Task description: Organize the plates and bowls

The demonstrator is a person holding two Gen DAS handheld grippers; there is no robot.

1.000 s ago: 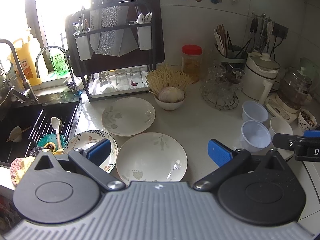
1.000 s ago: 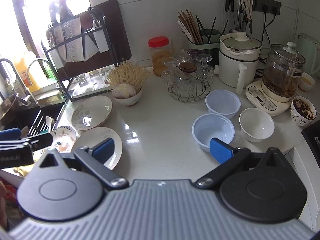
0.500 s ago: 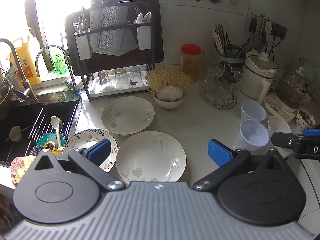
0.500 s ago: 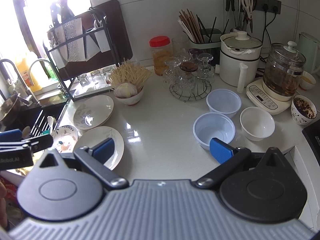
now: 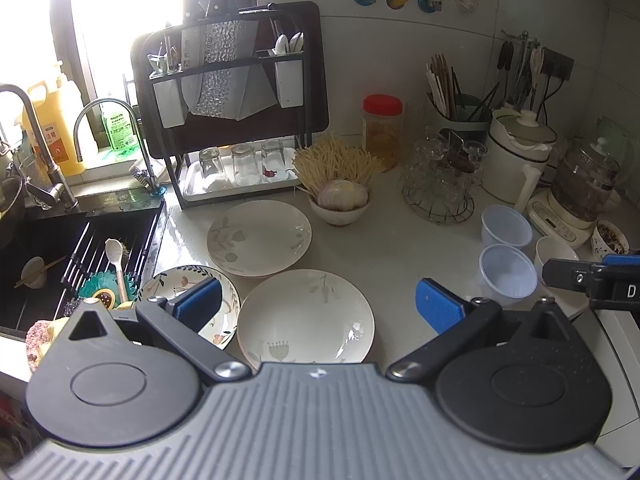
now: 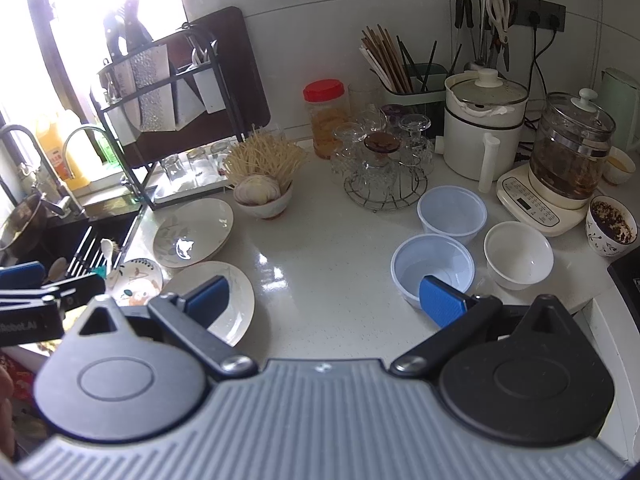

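1. Left hand-held gripper (image 5: 318,302): spread wide, empty, poised above the near edge of the counter (image 5: 400,248).
2. Directly ahead and below it: nearest white plate (image 5: 306,316), lying flat between the two blue pads. Just left of that, touching or nearly so, patterned plate (image 5: 188,280) partly hidden behind the left pad. Farther ahead, second white plate (image 5: 259,238) near the dish rack (image 5: 236,120).
3. Right hand-held gripper (image 6: 326,300): likewise wide open, holding nothing, aimed at bare counter between the two groups of dishes.
4. Just beside its right pad: near blue plastic bowl (image 6: 434,266), rim partly covered by that pad. Behind it, second blue plastic bowl (image 6: 452,210); to the right, white bowl (image 6: 518,254). All three upright and close together.
5. Judgement on reach: plates to the left side, closest to the left hand-held gripper; bowls to the right side, closest to the right one.
6. No long axis to match on round dishes; likely a rim pinch from the near edge, with a slight shift right needed for the near blue plastic bowl.
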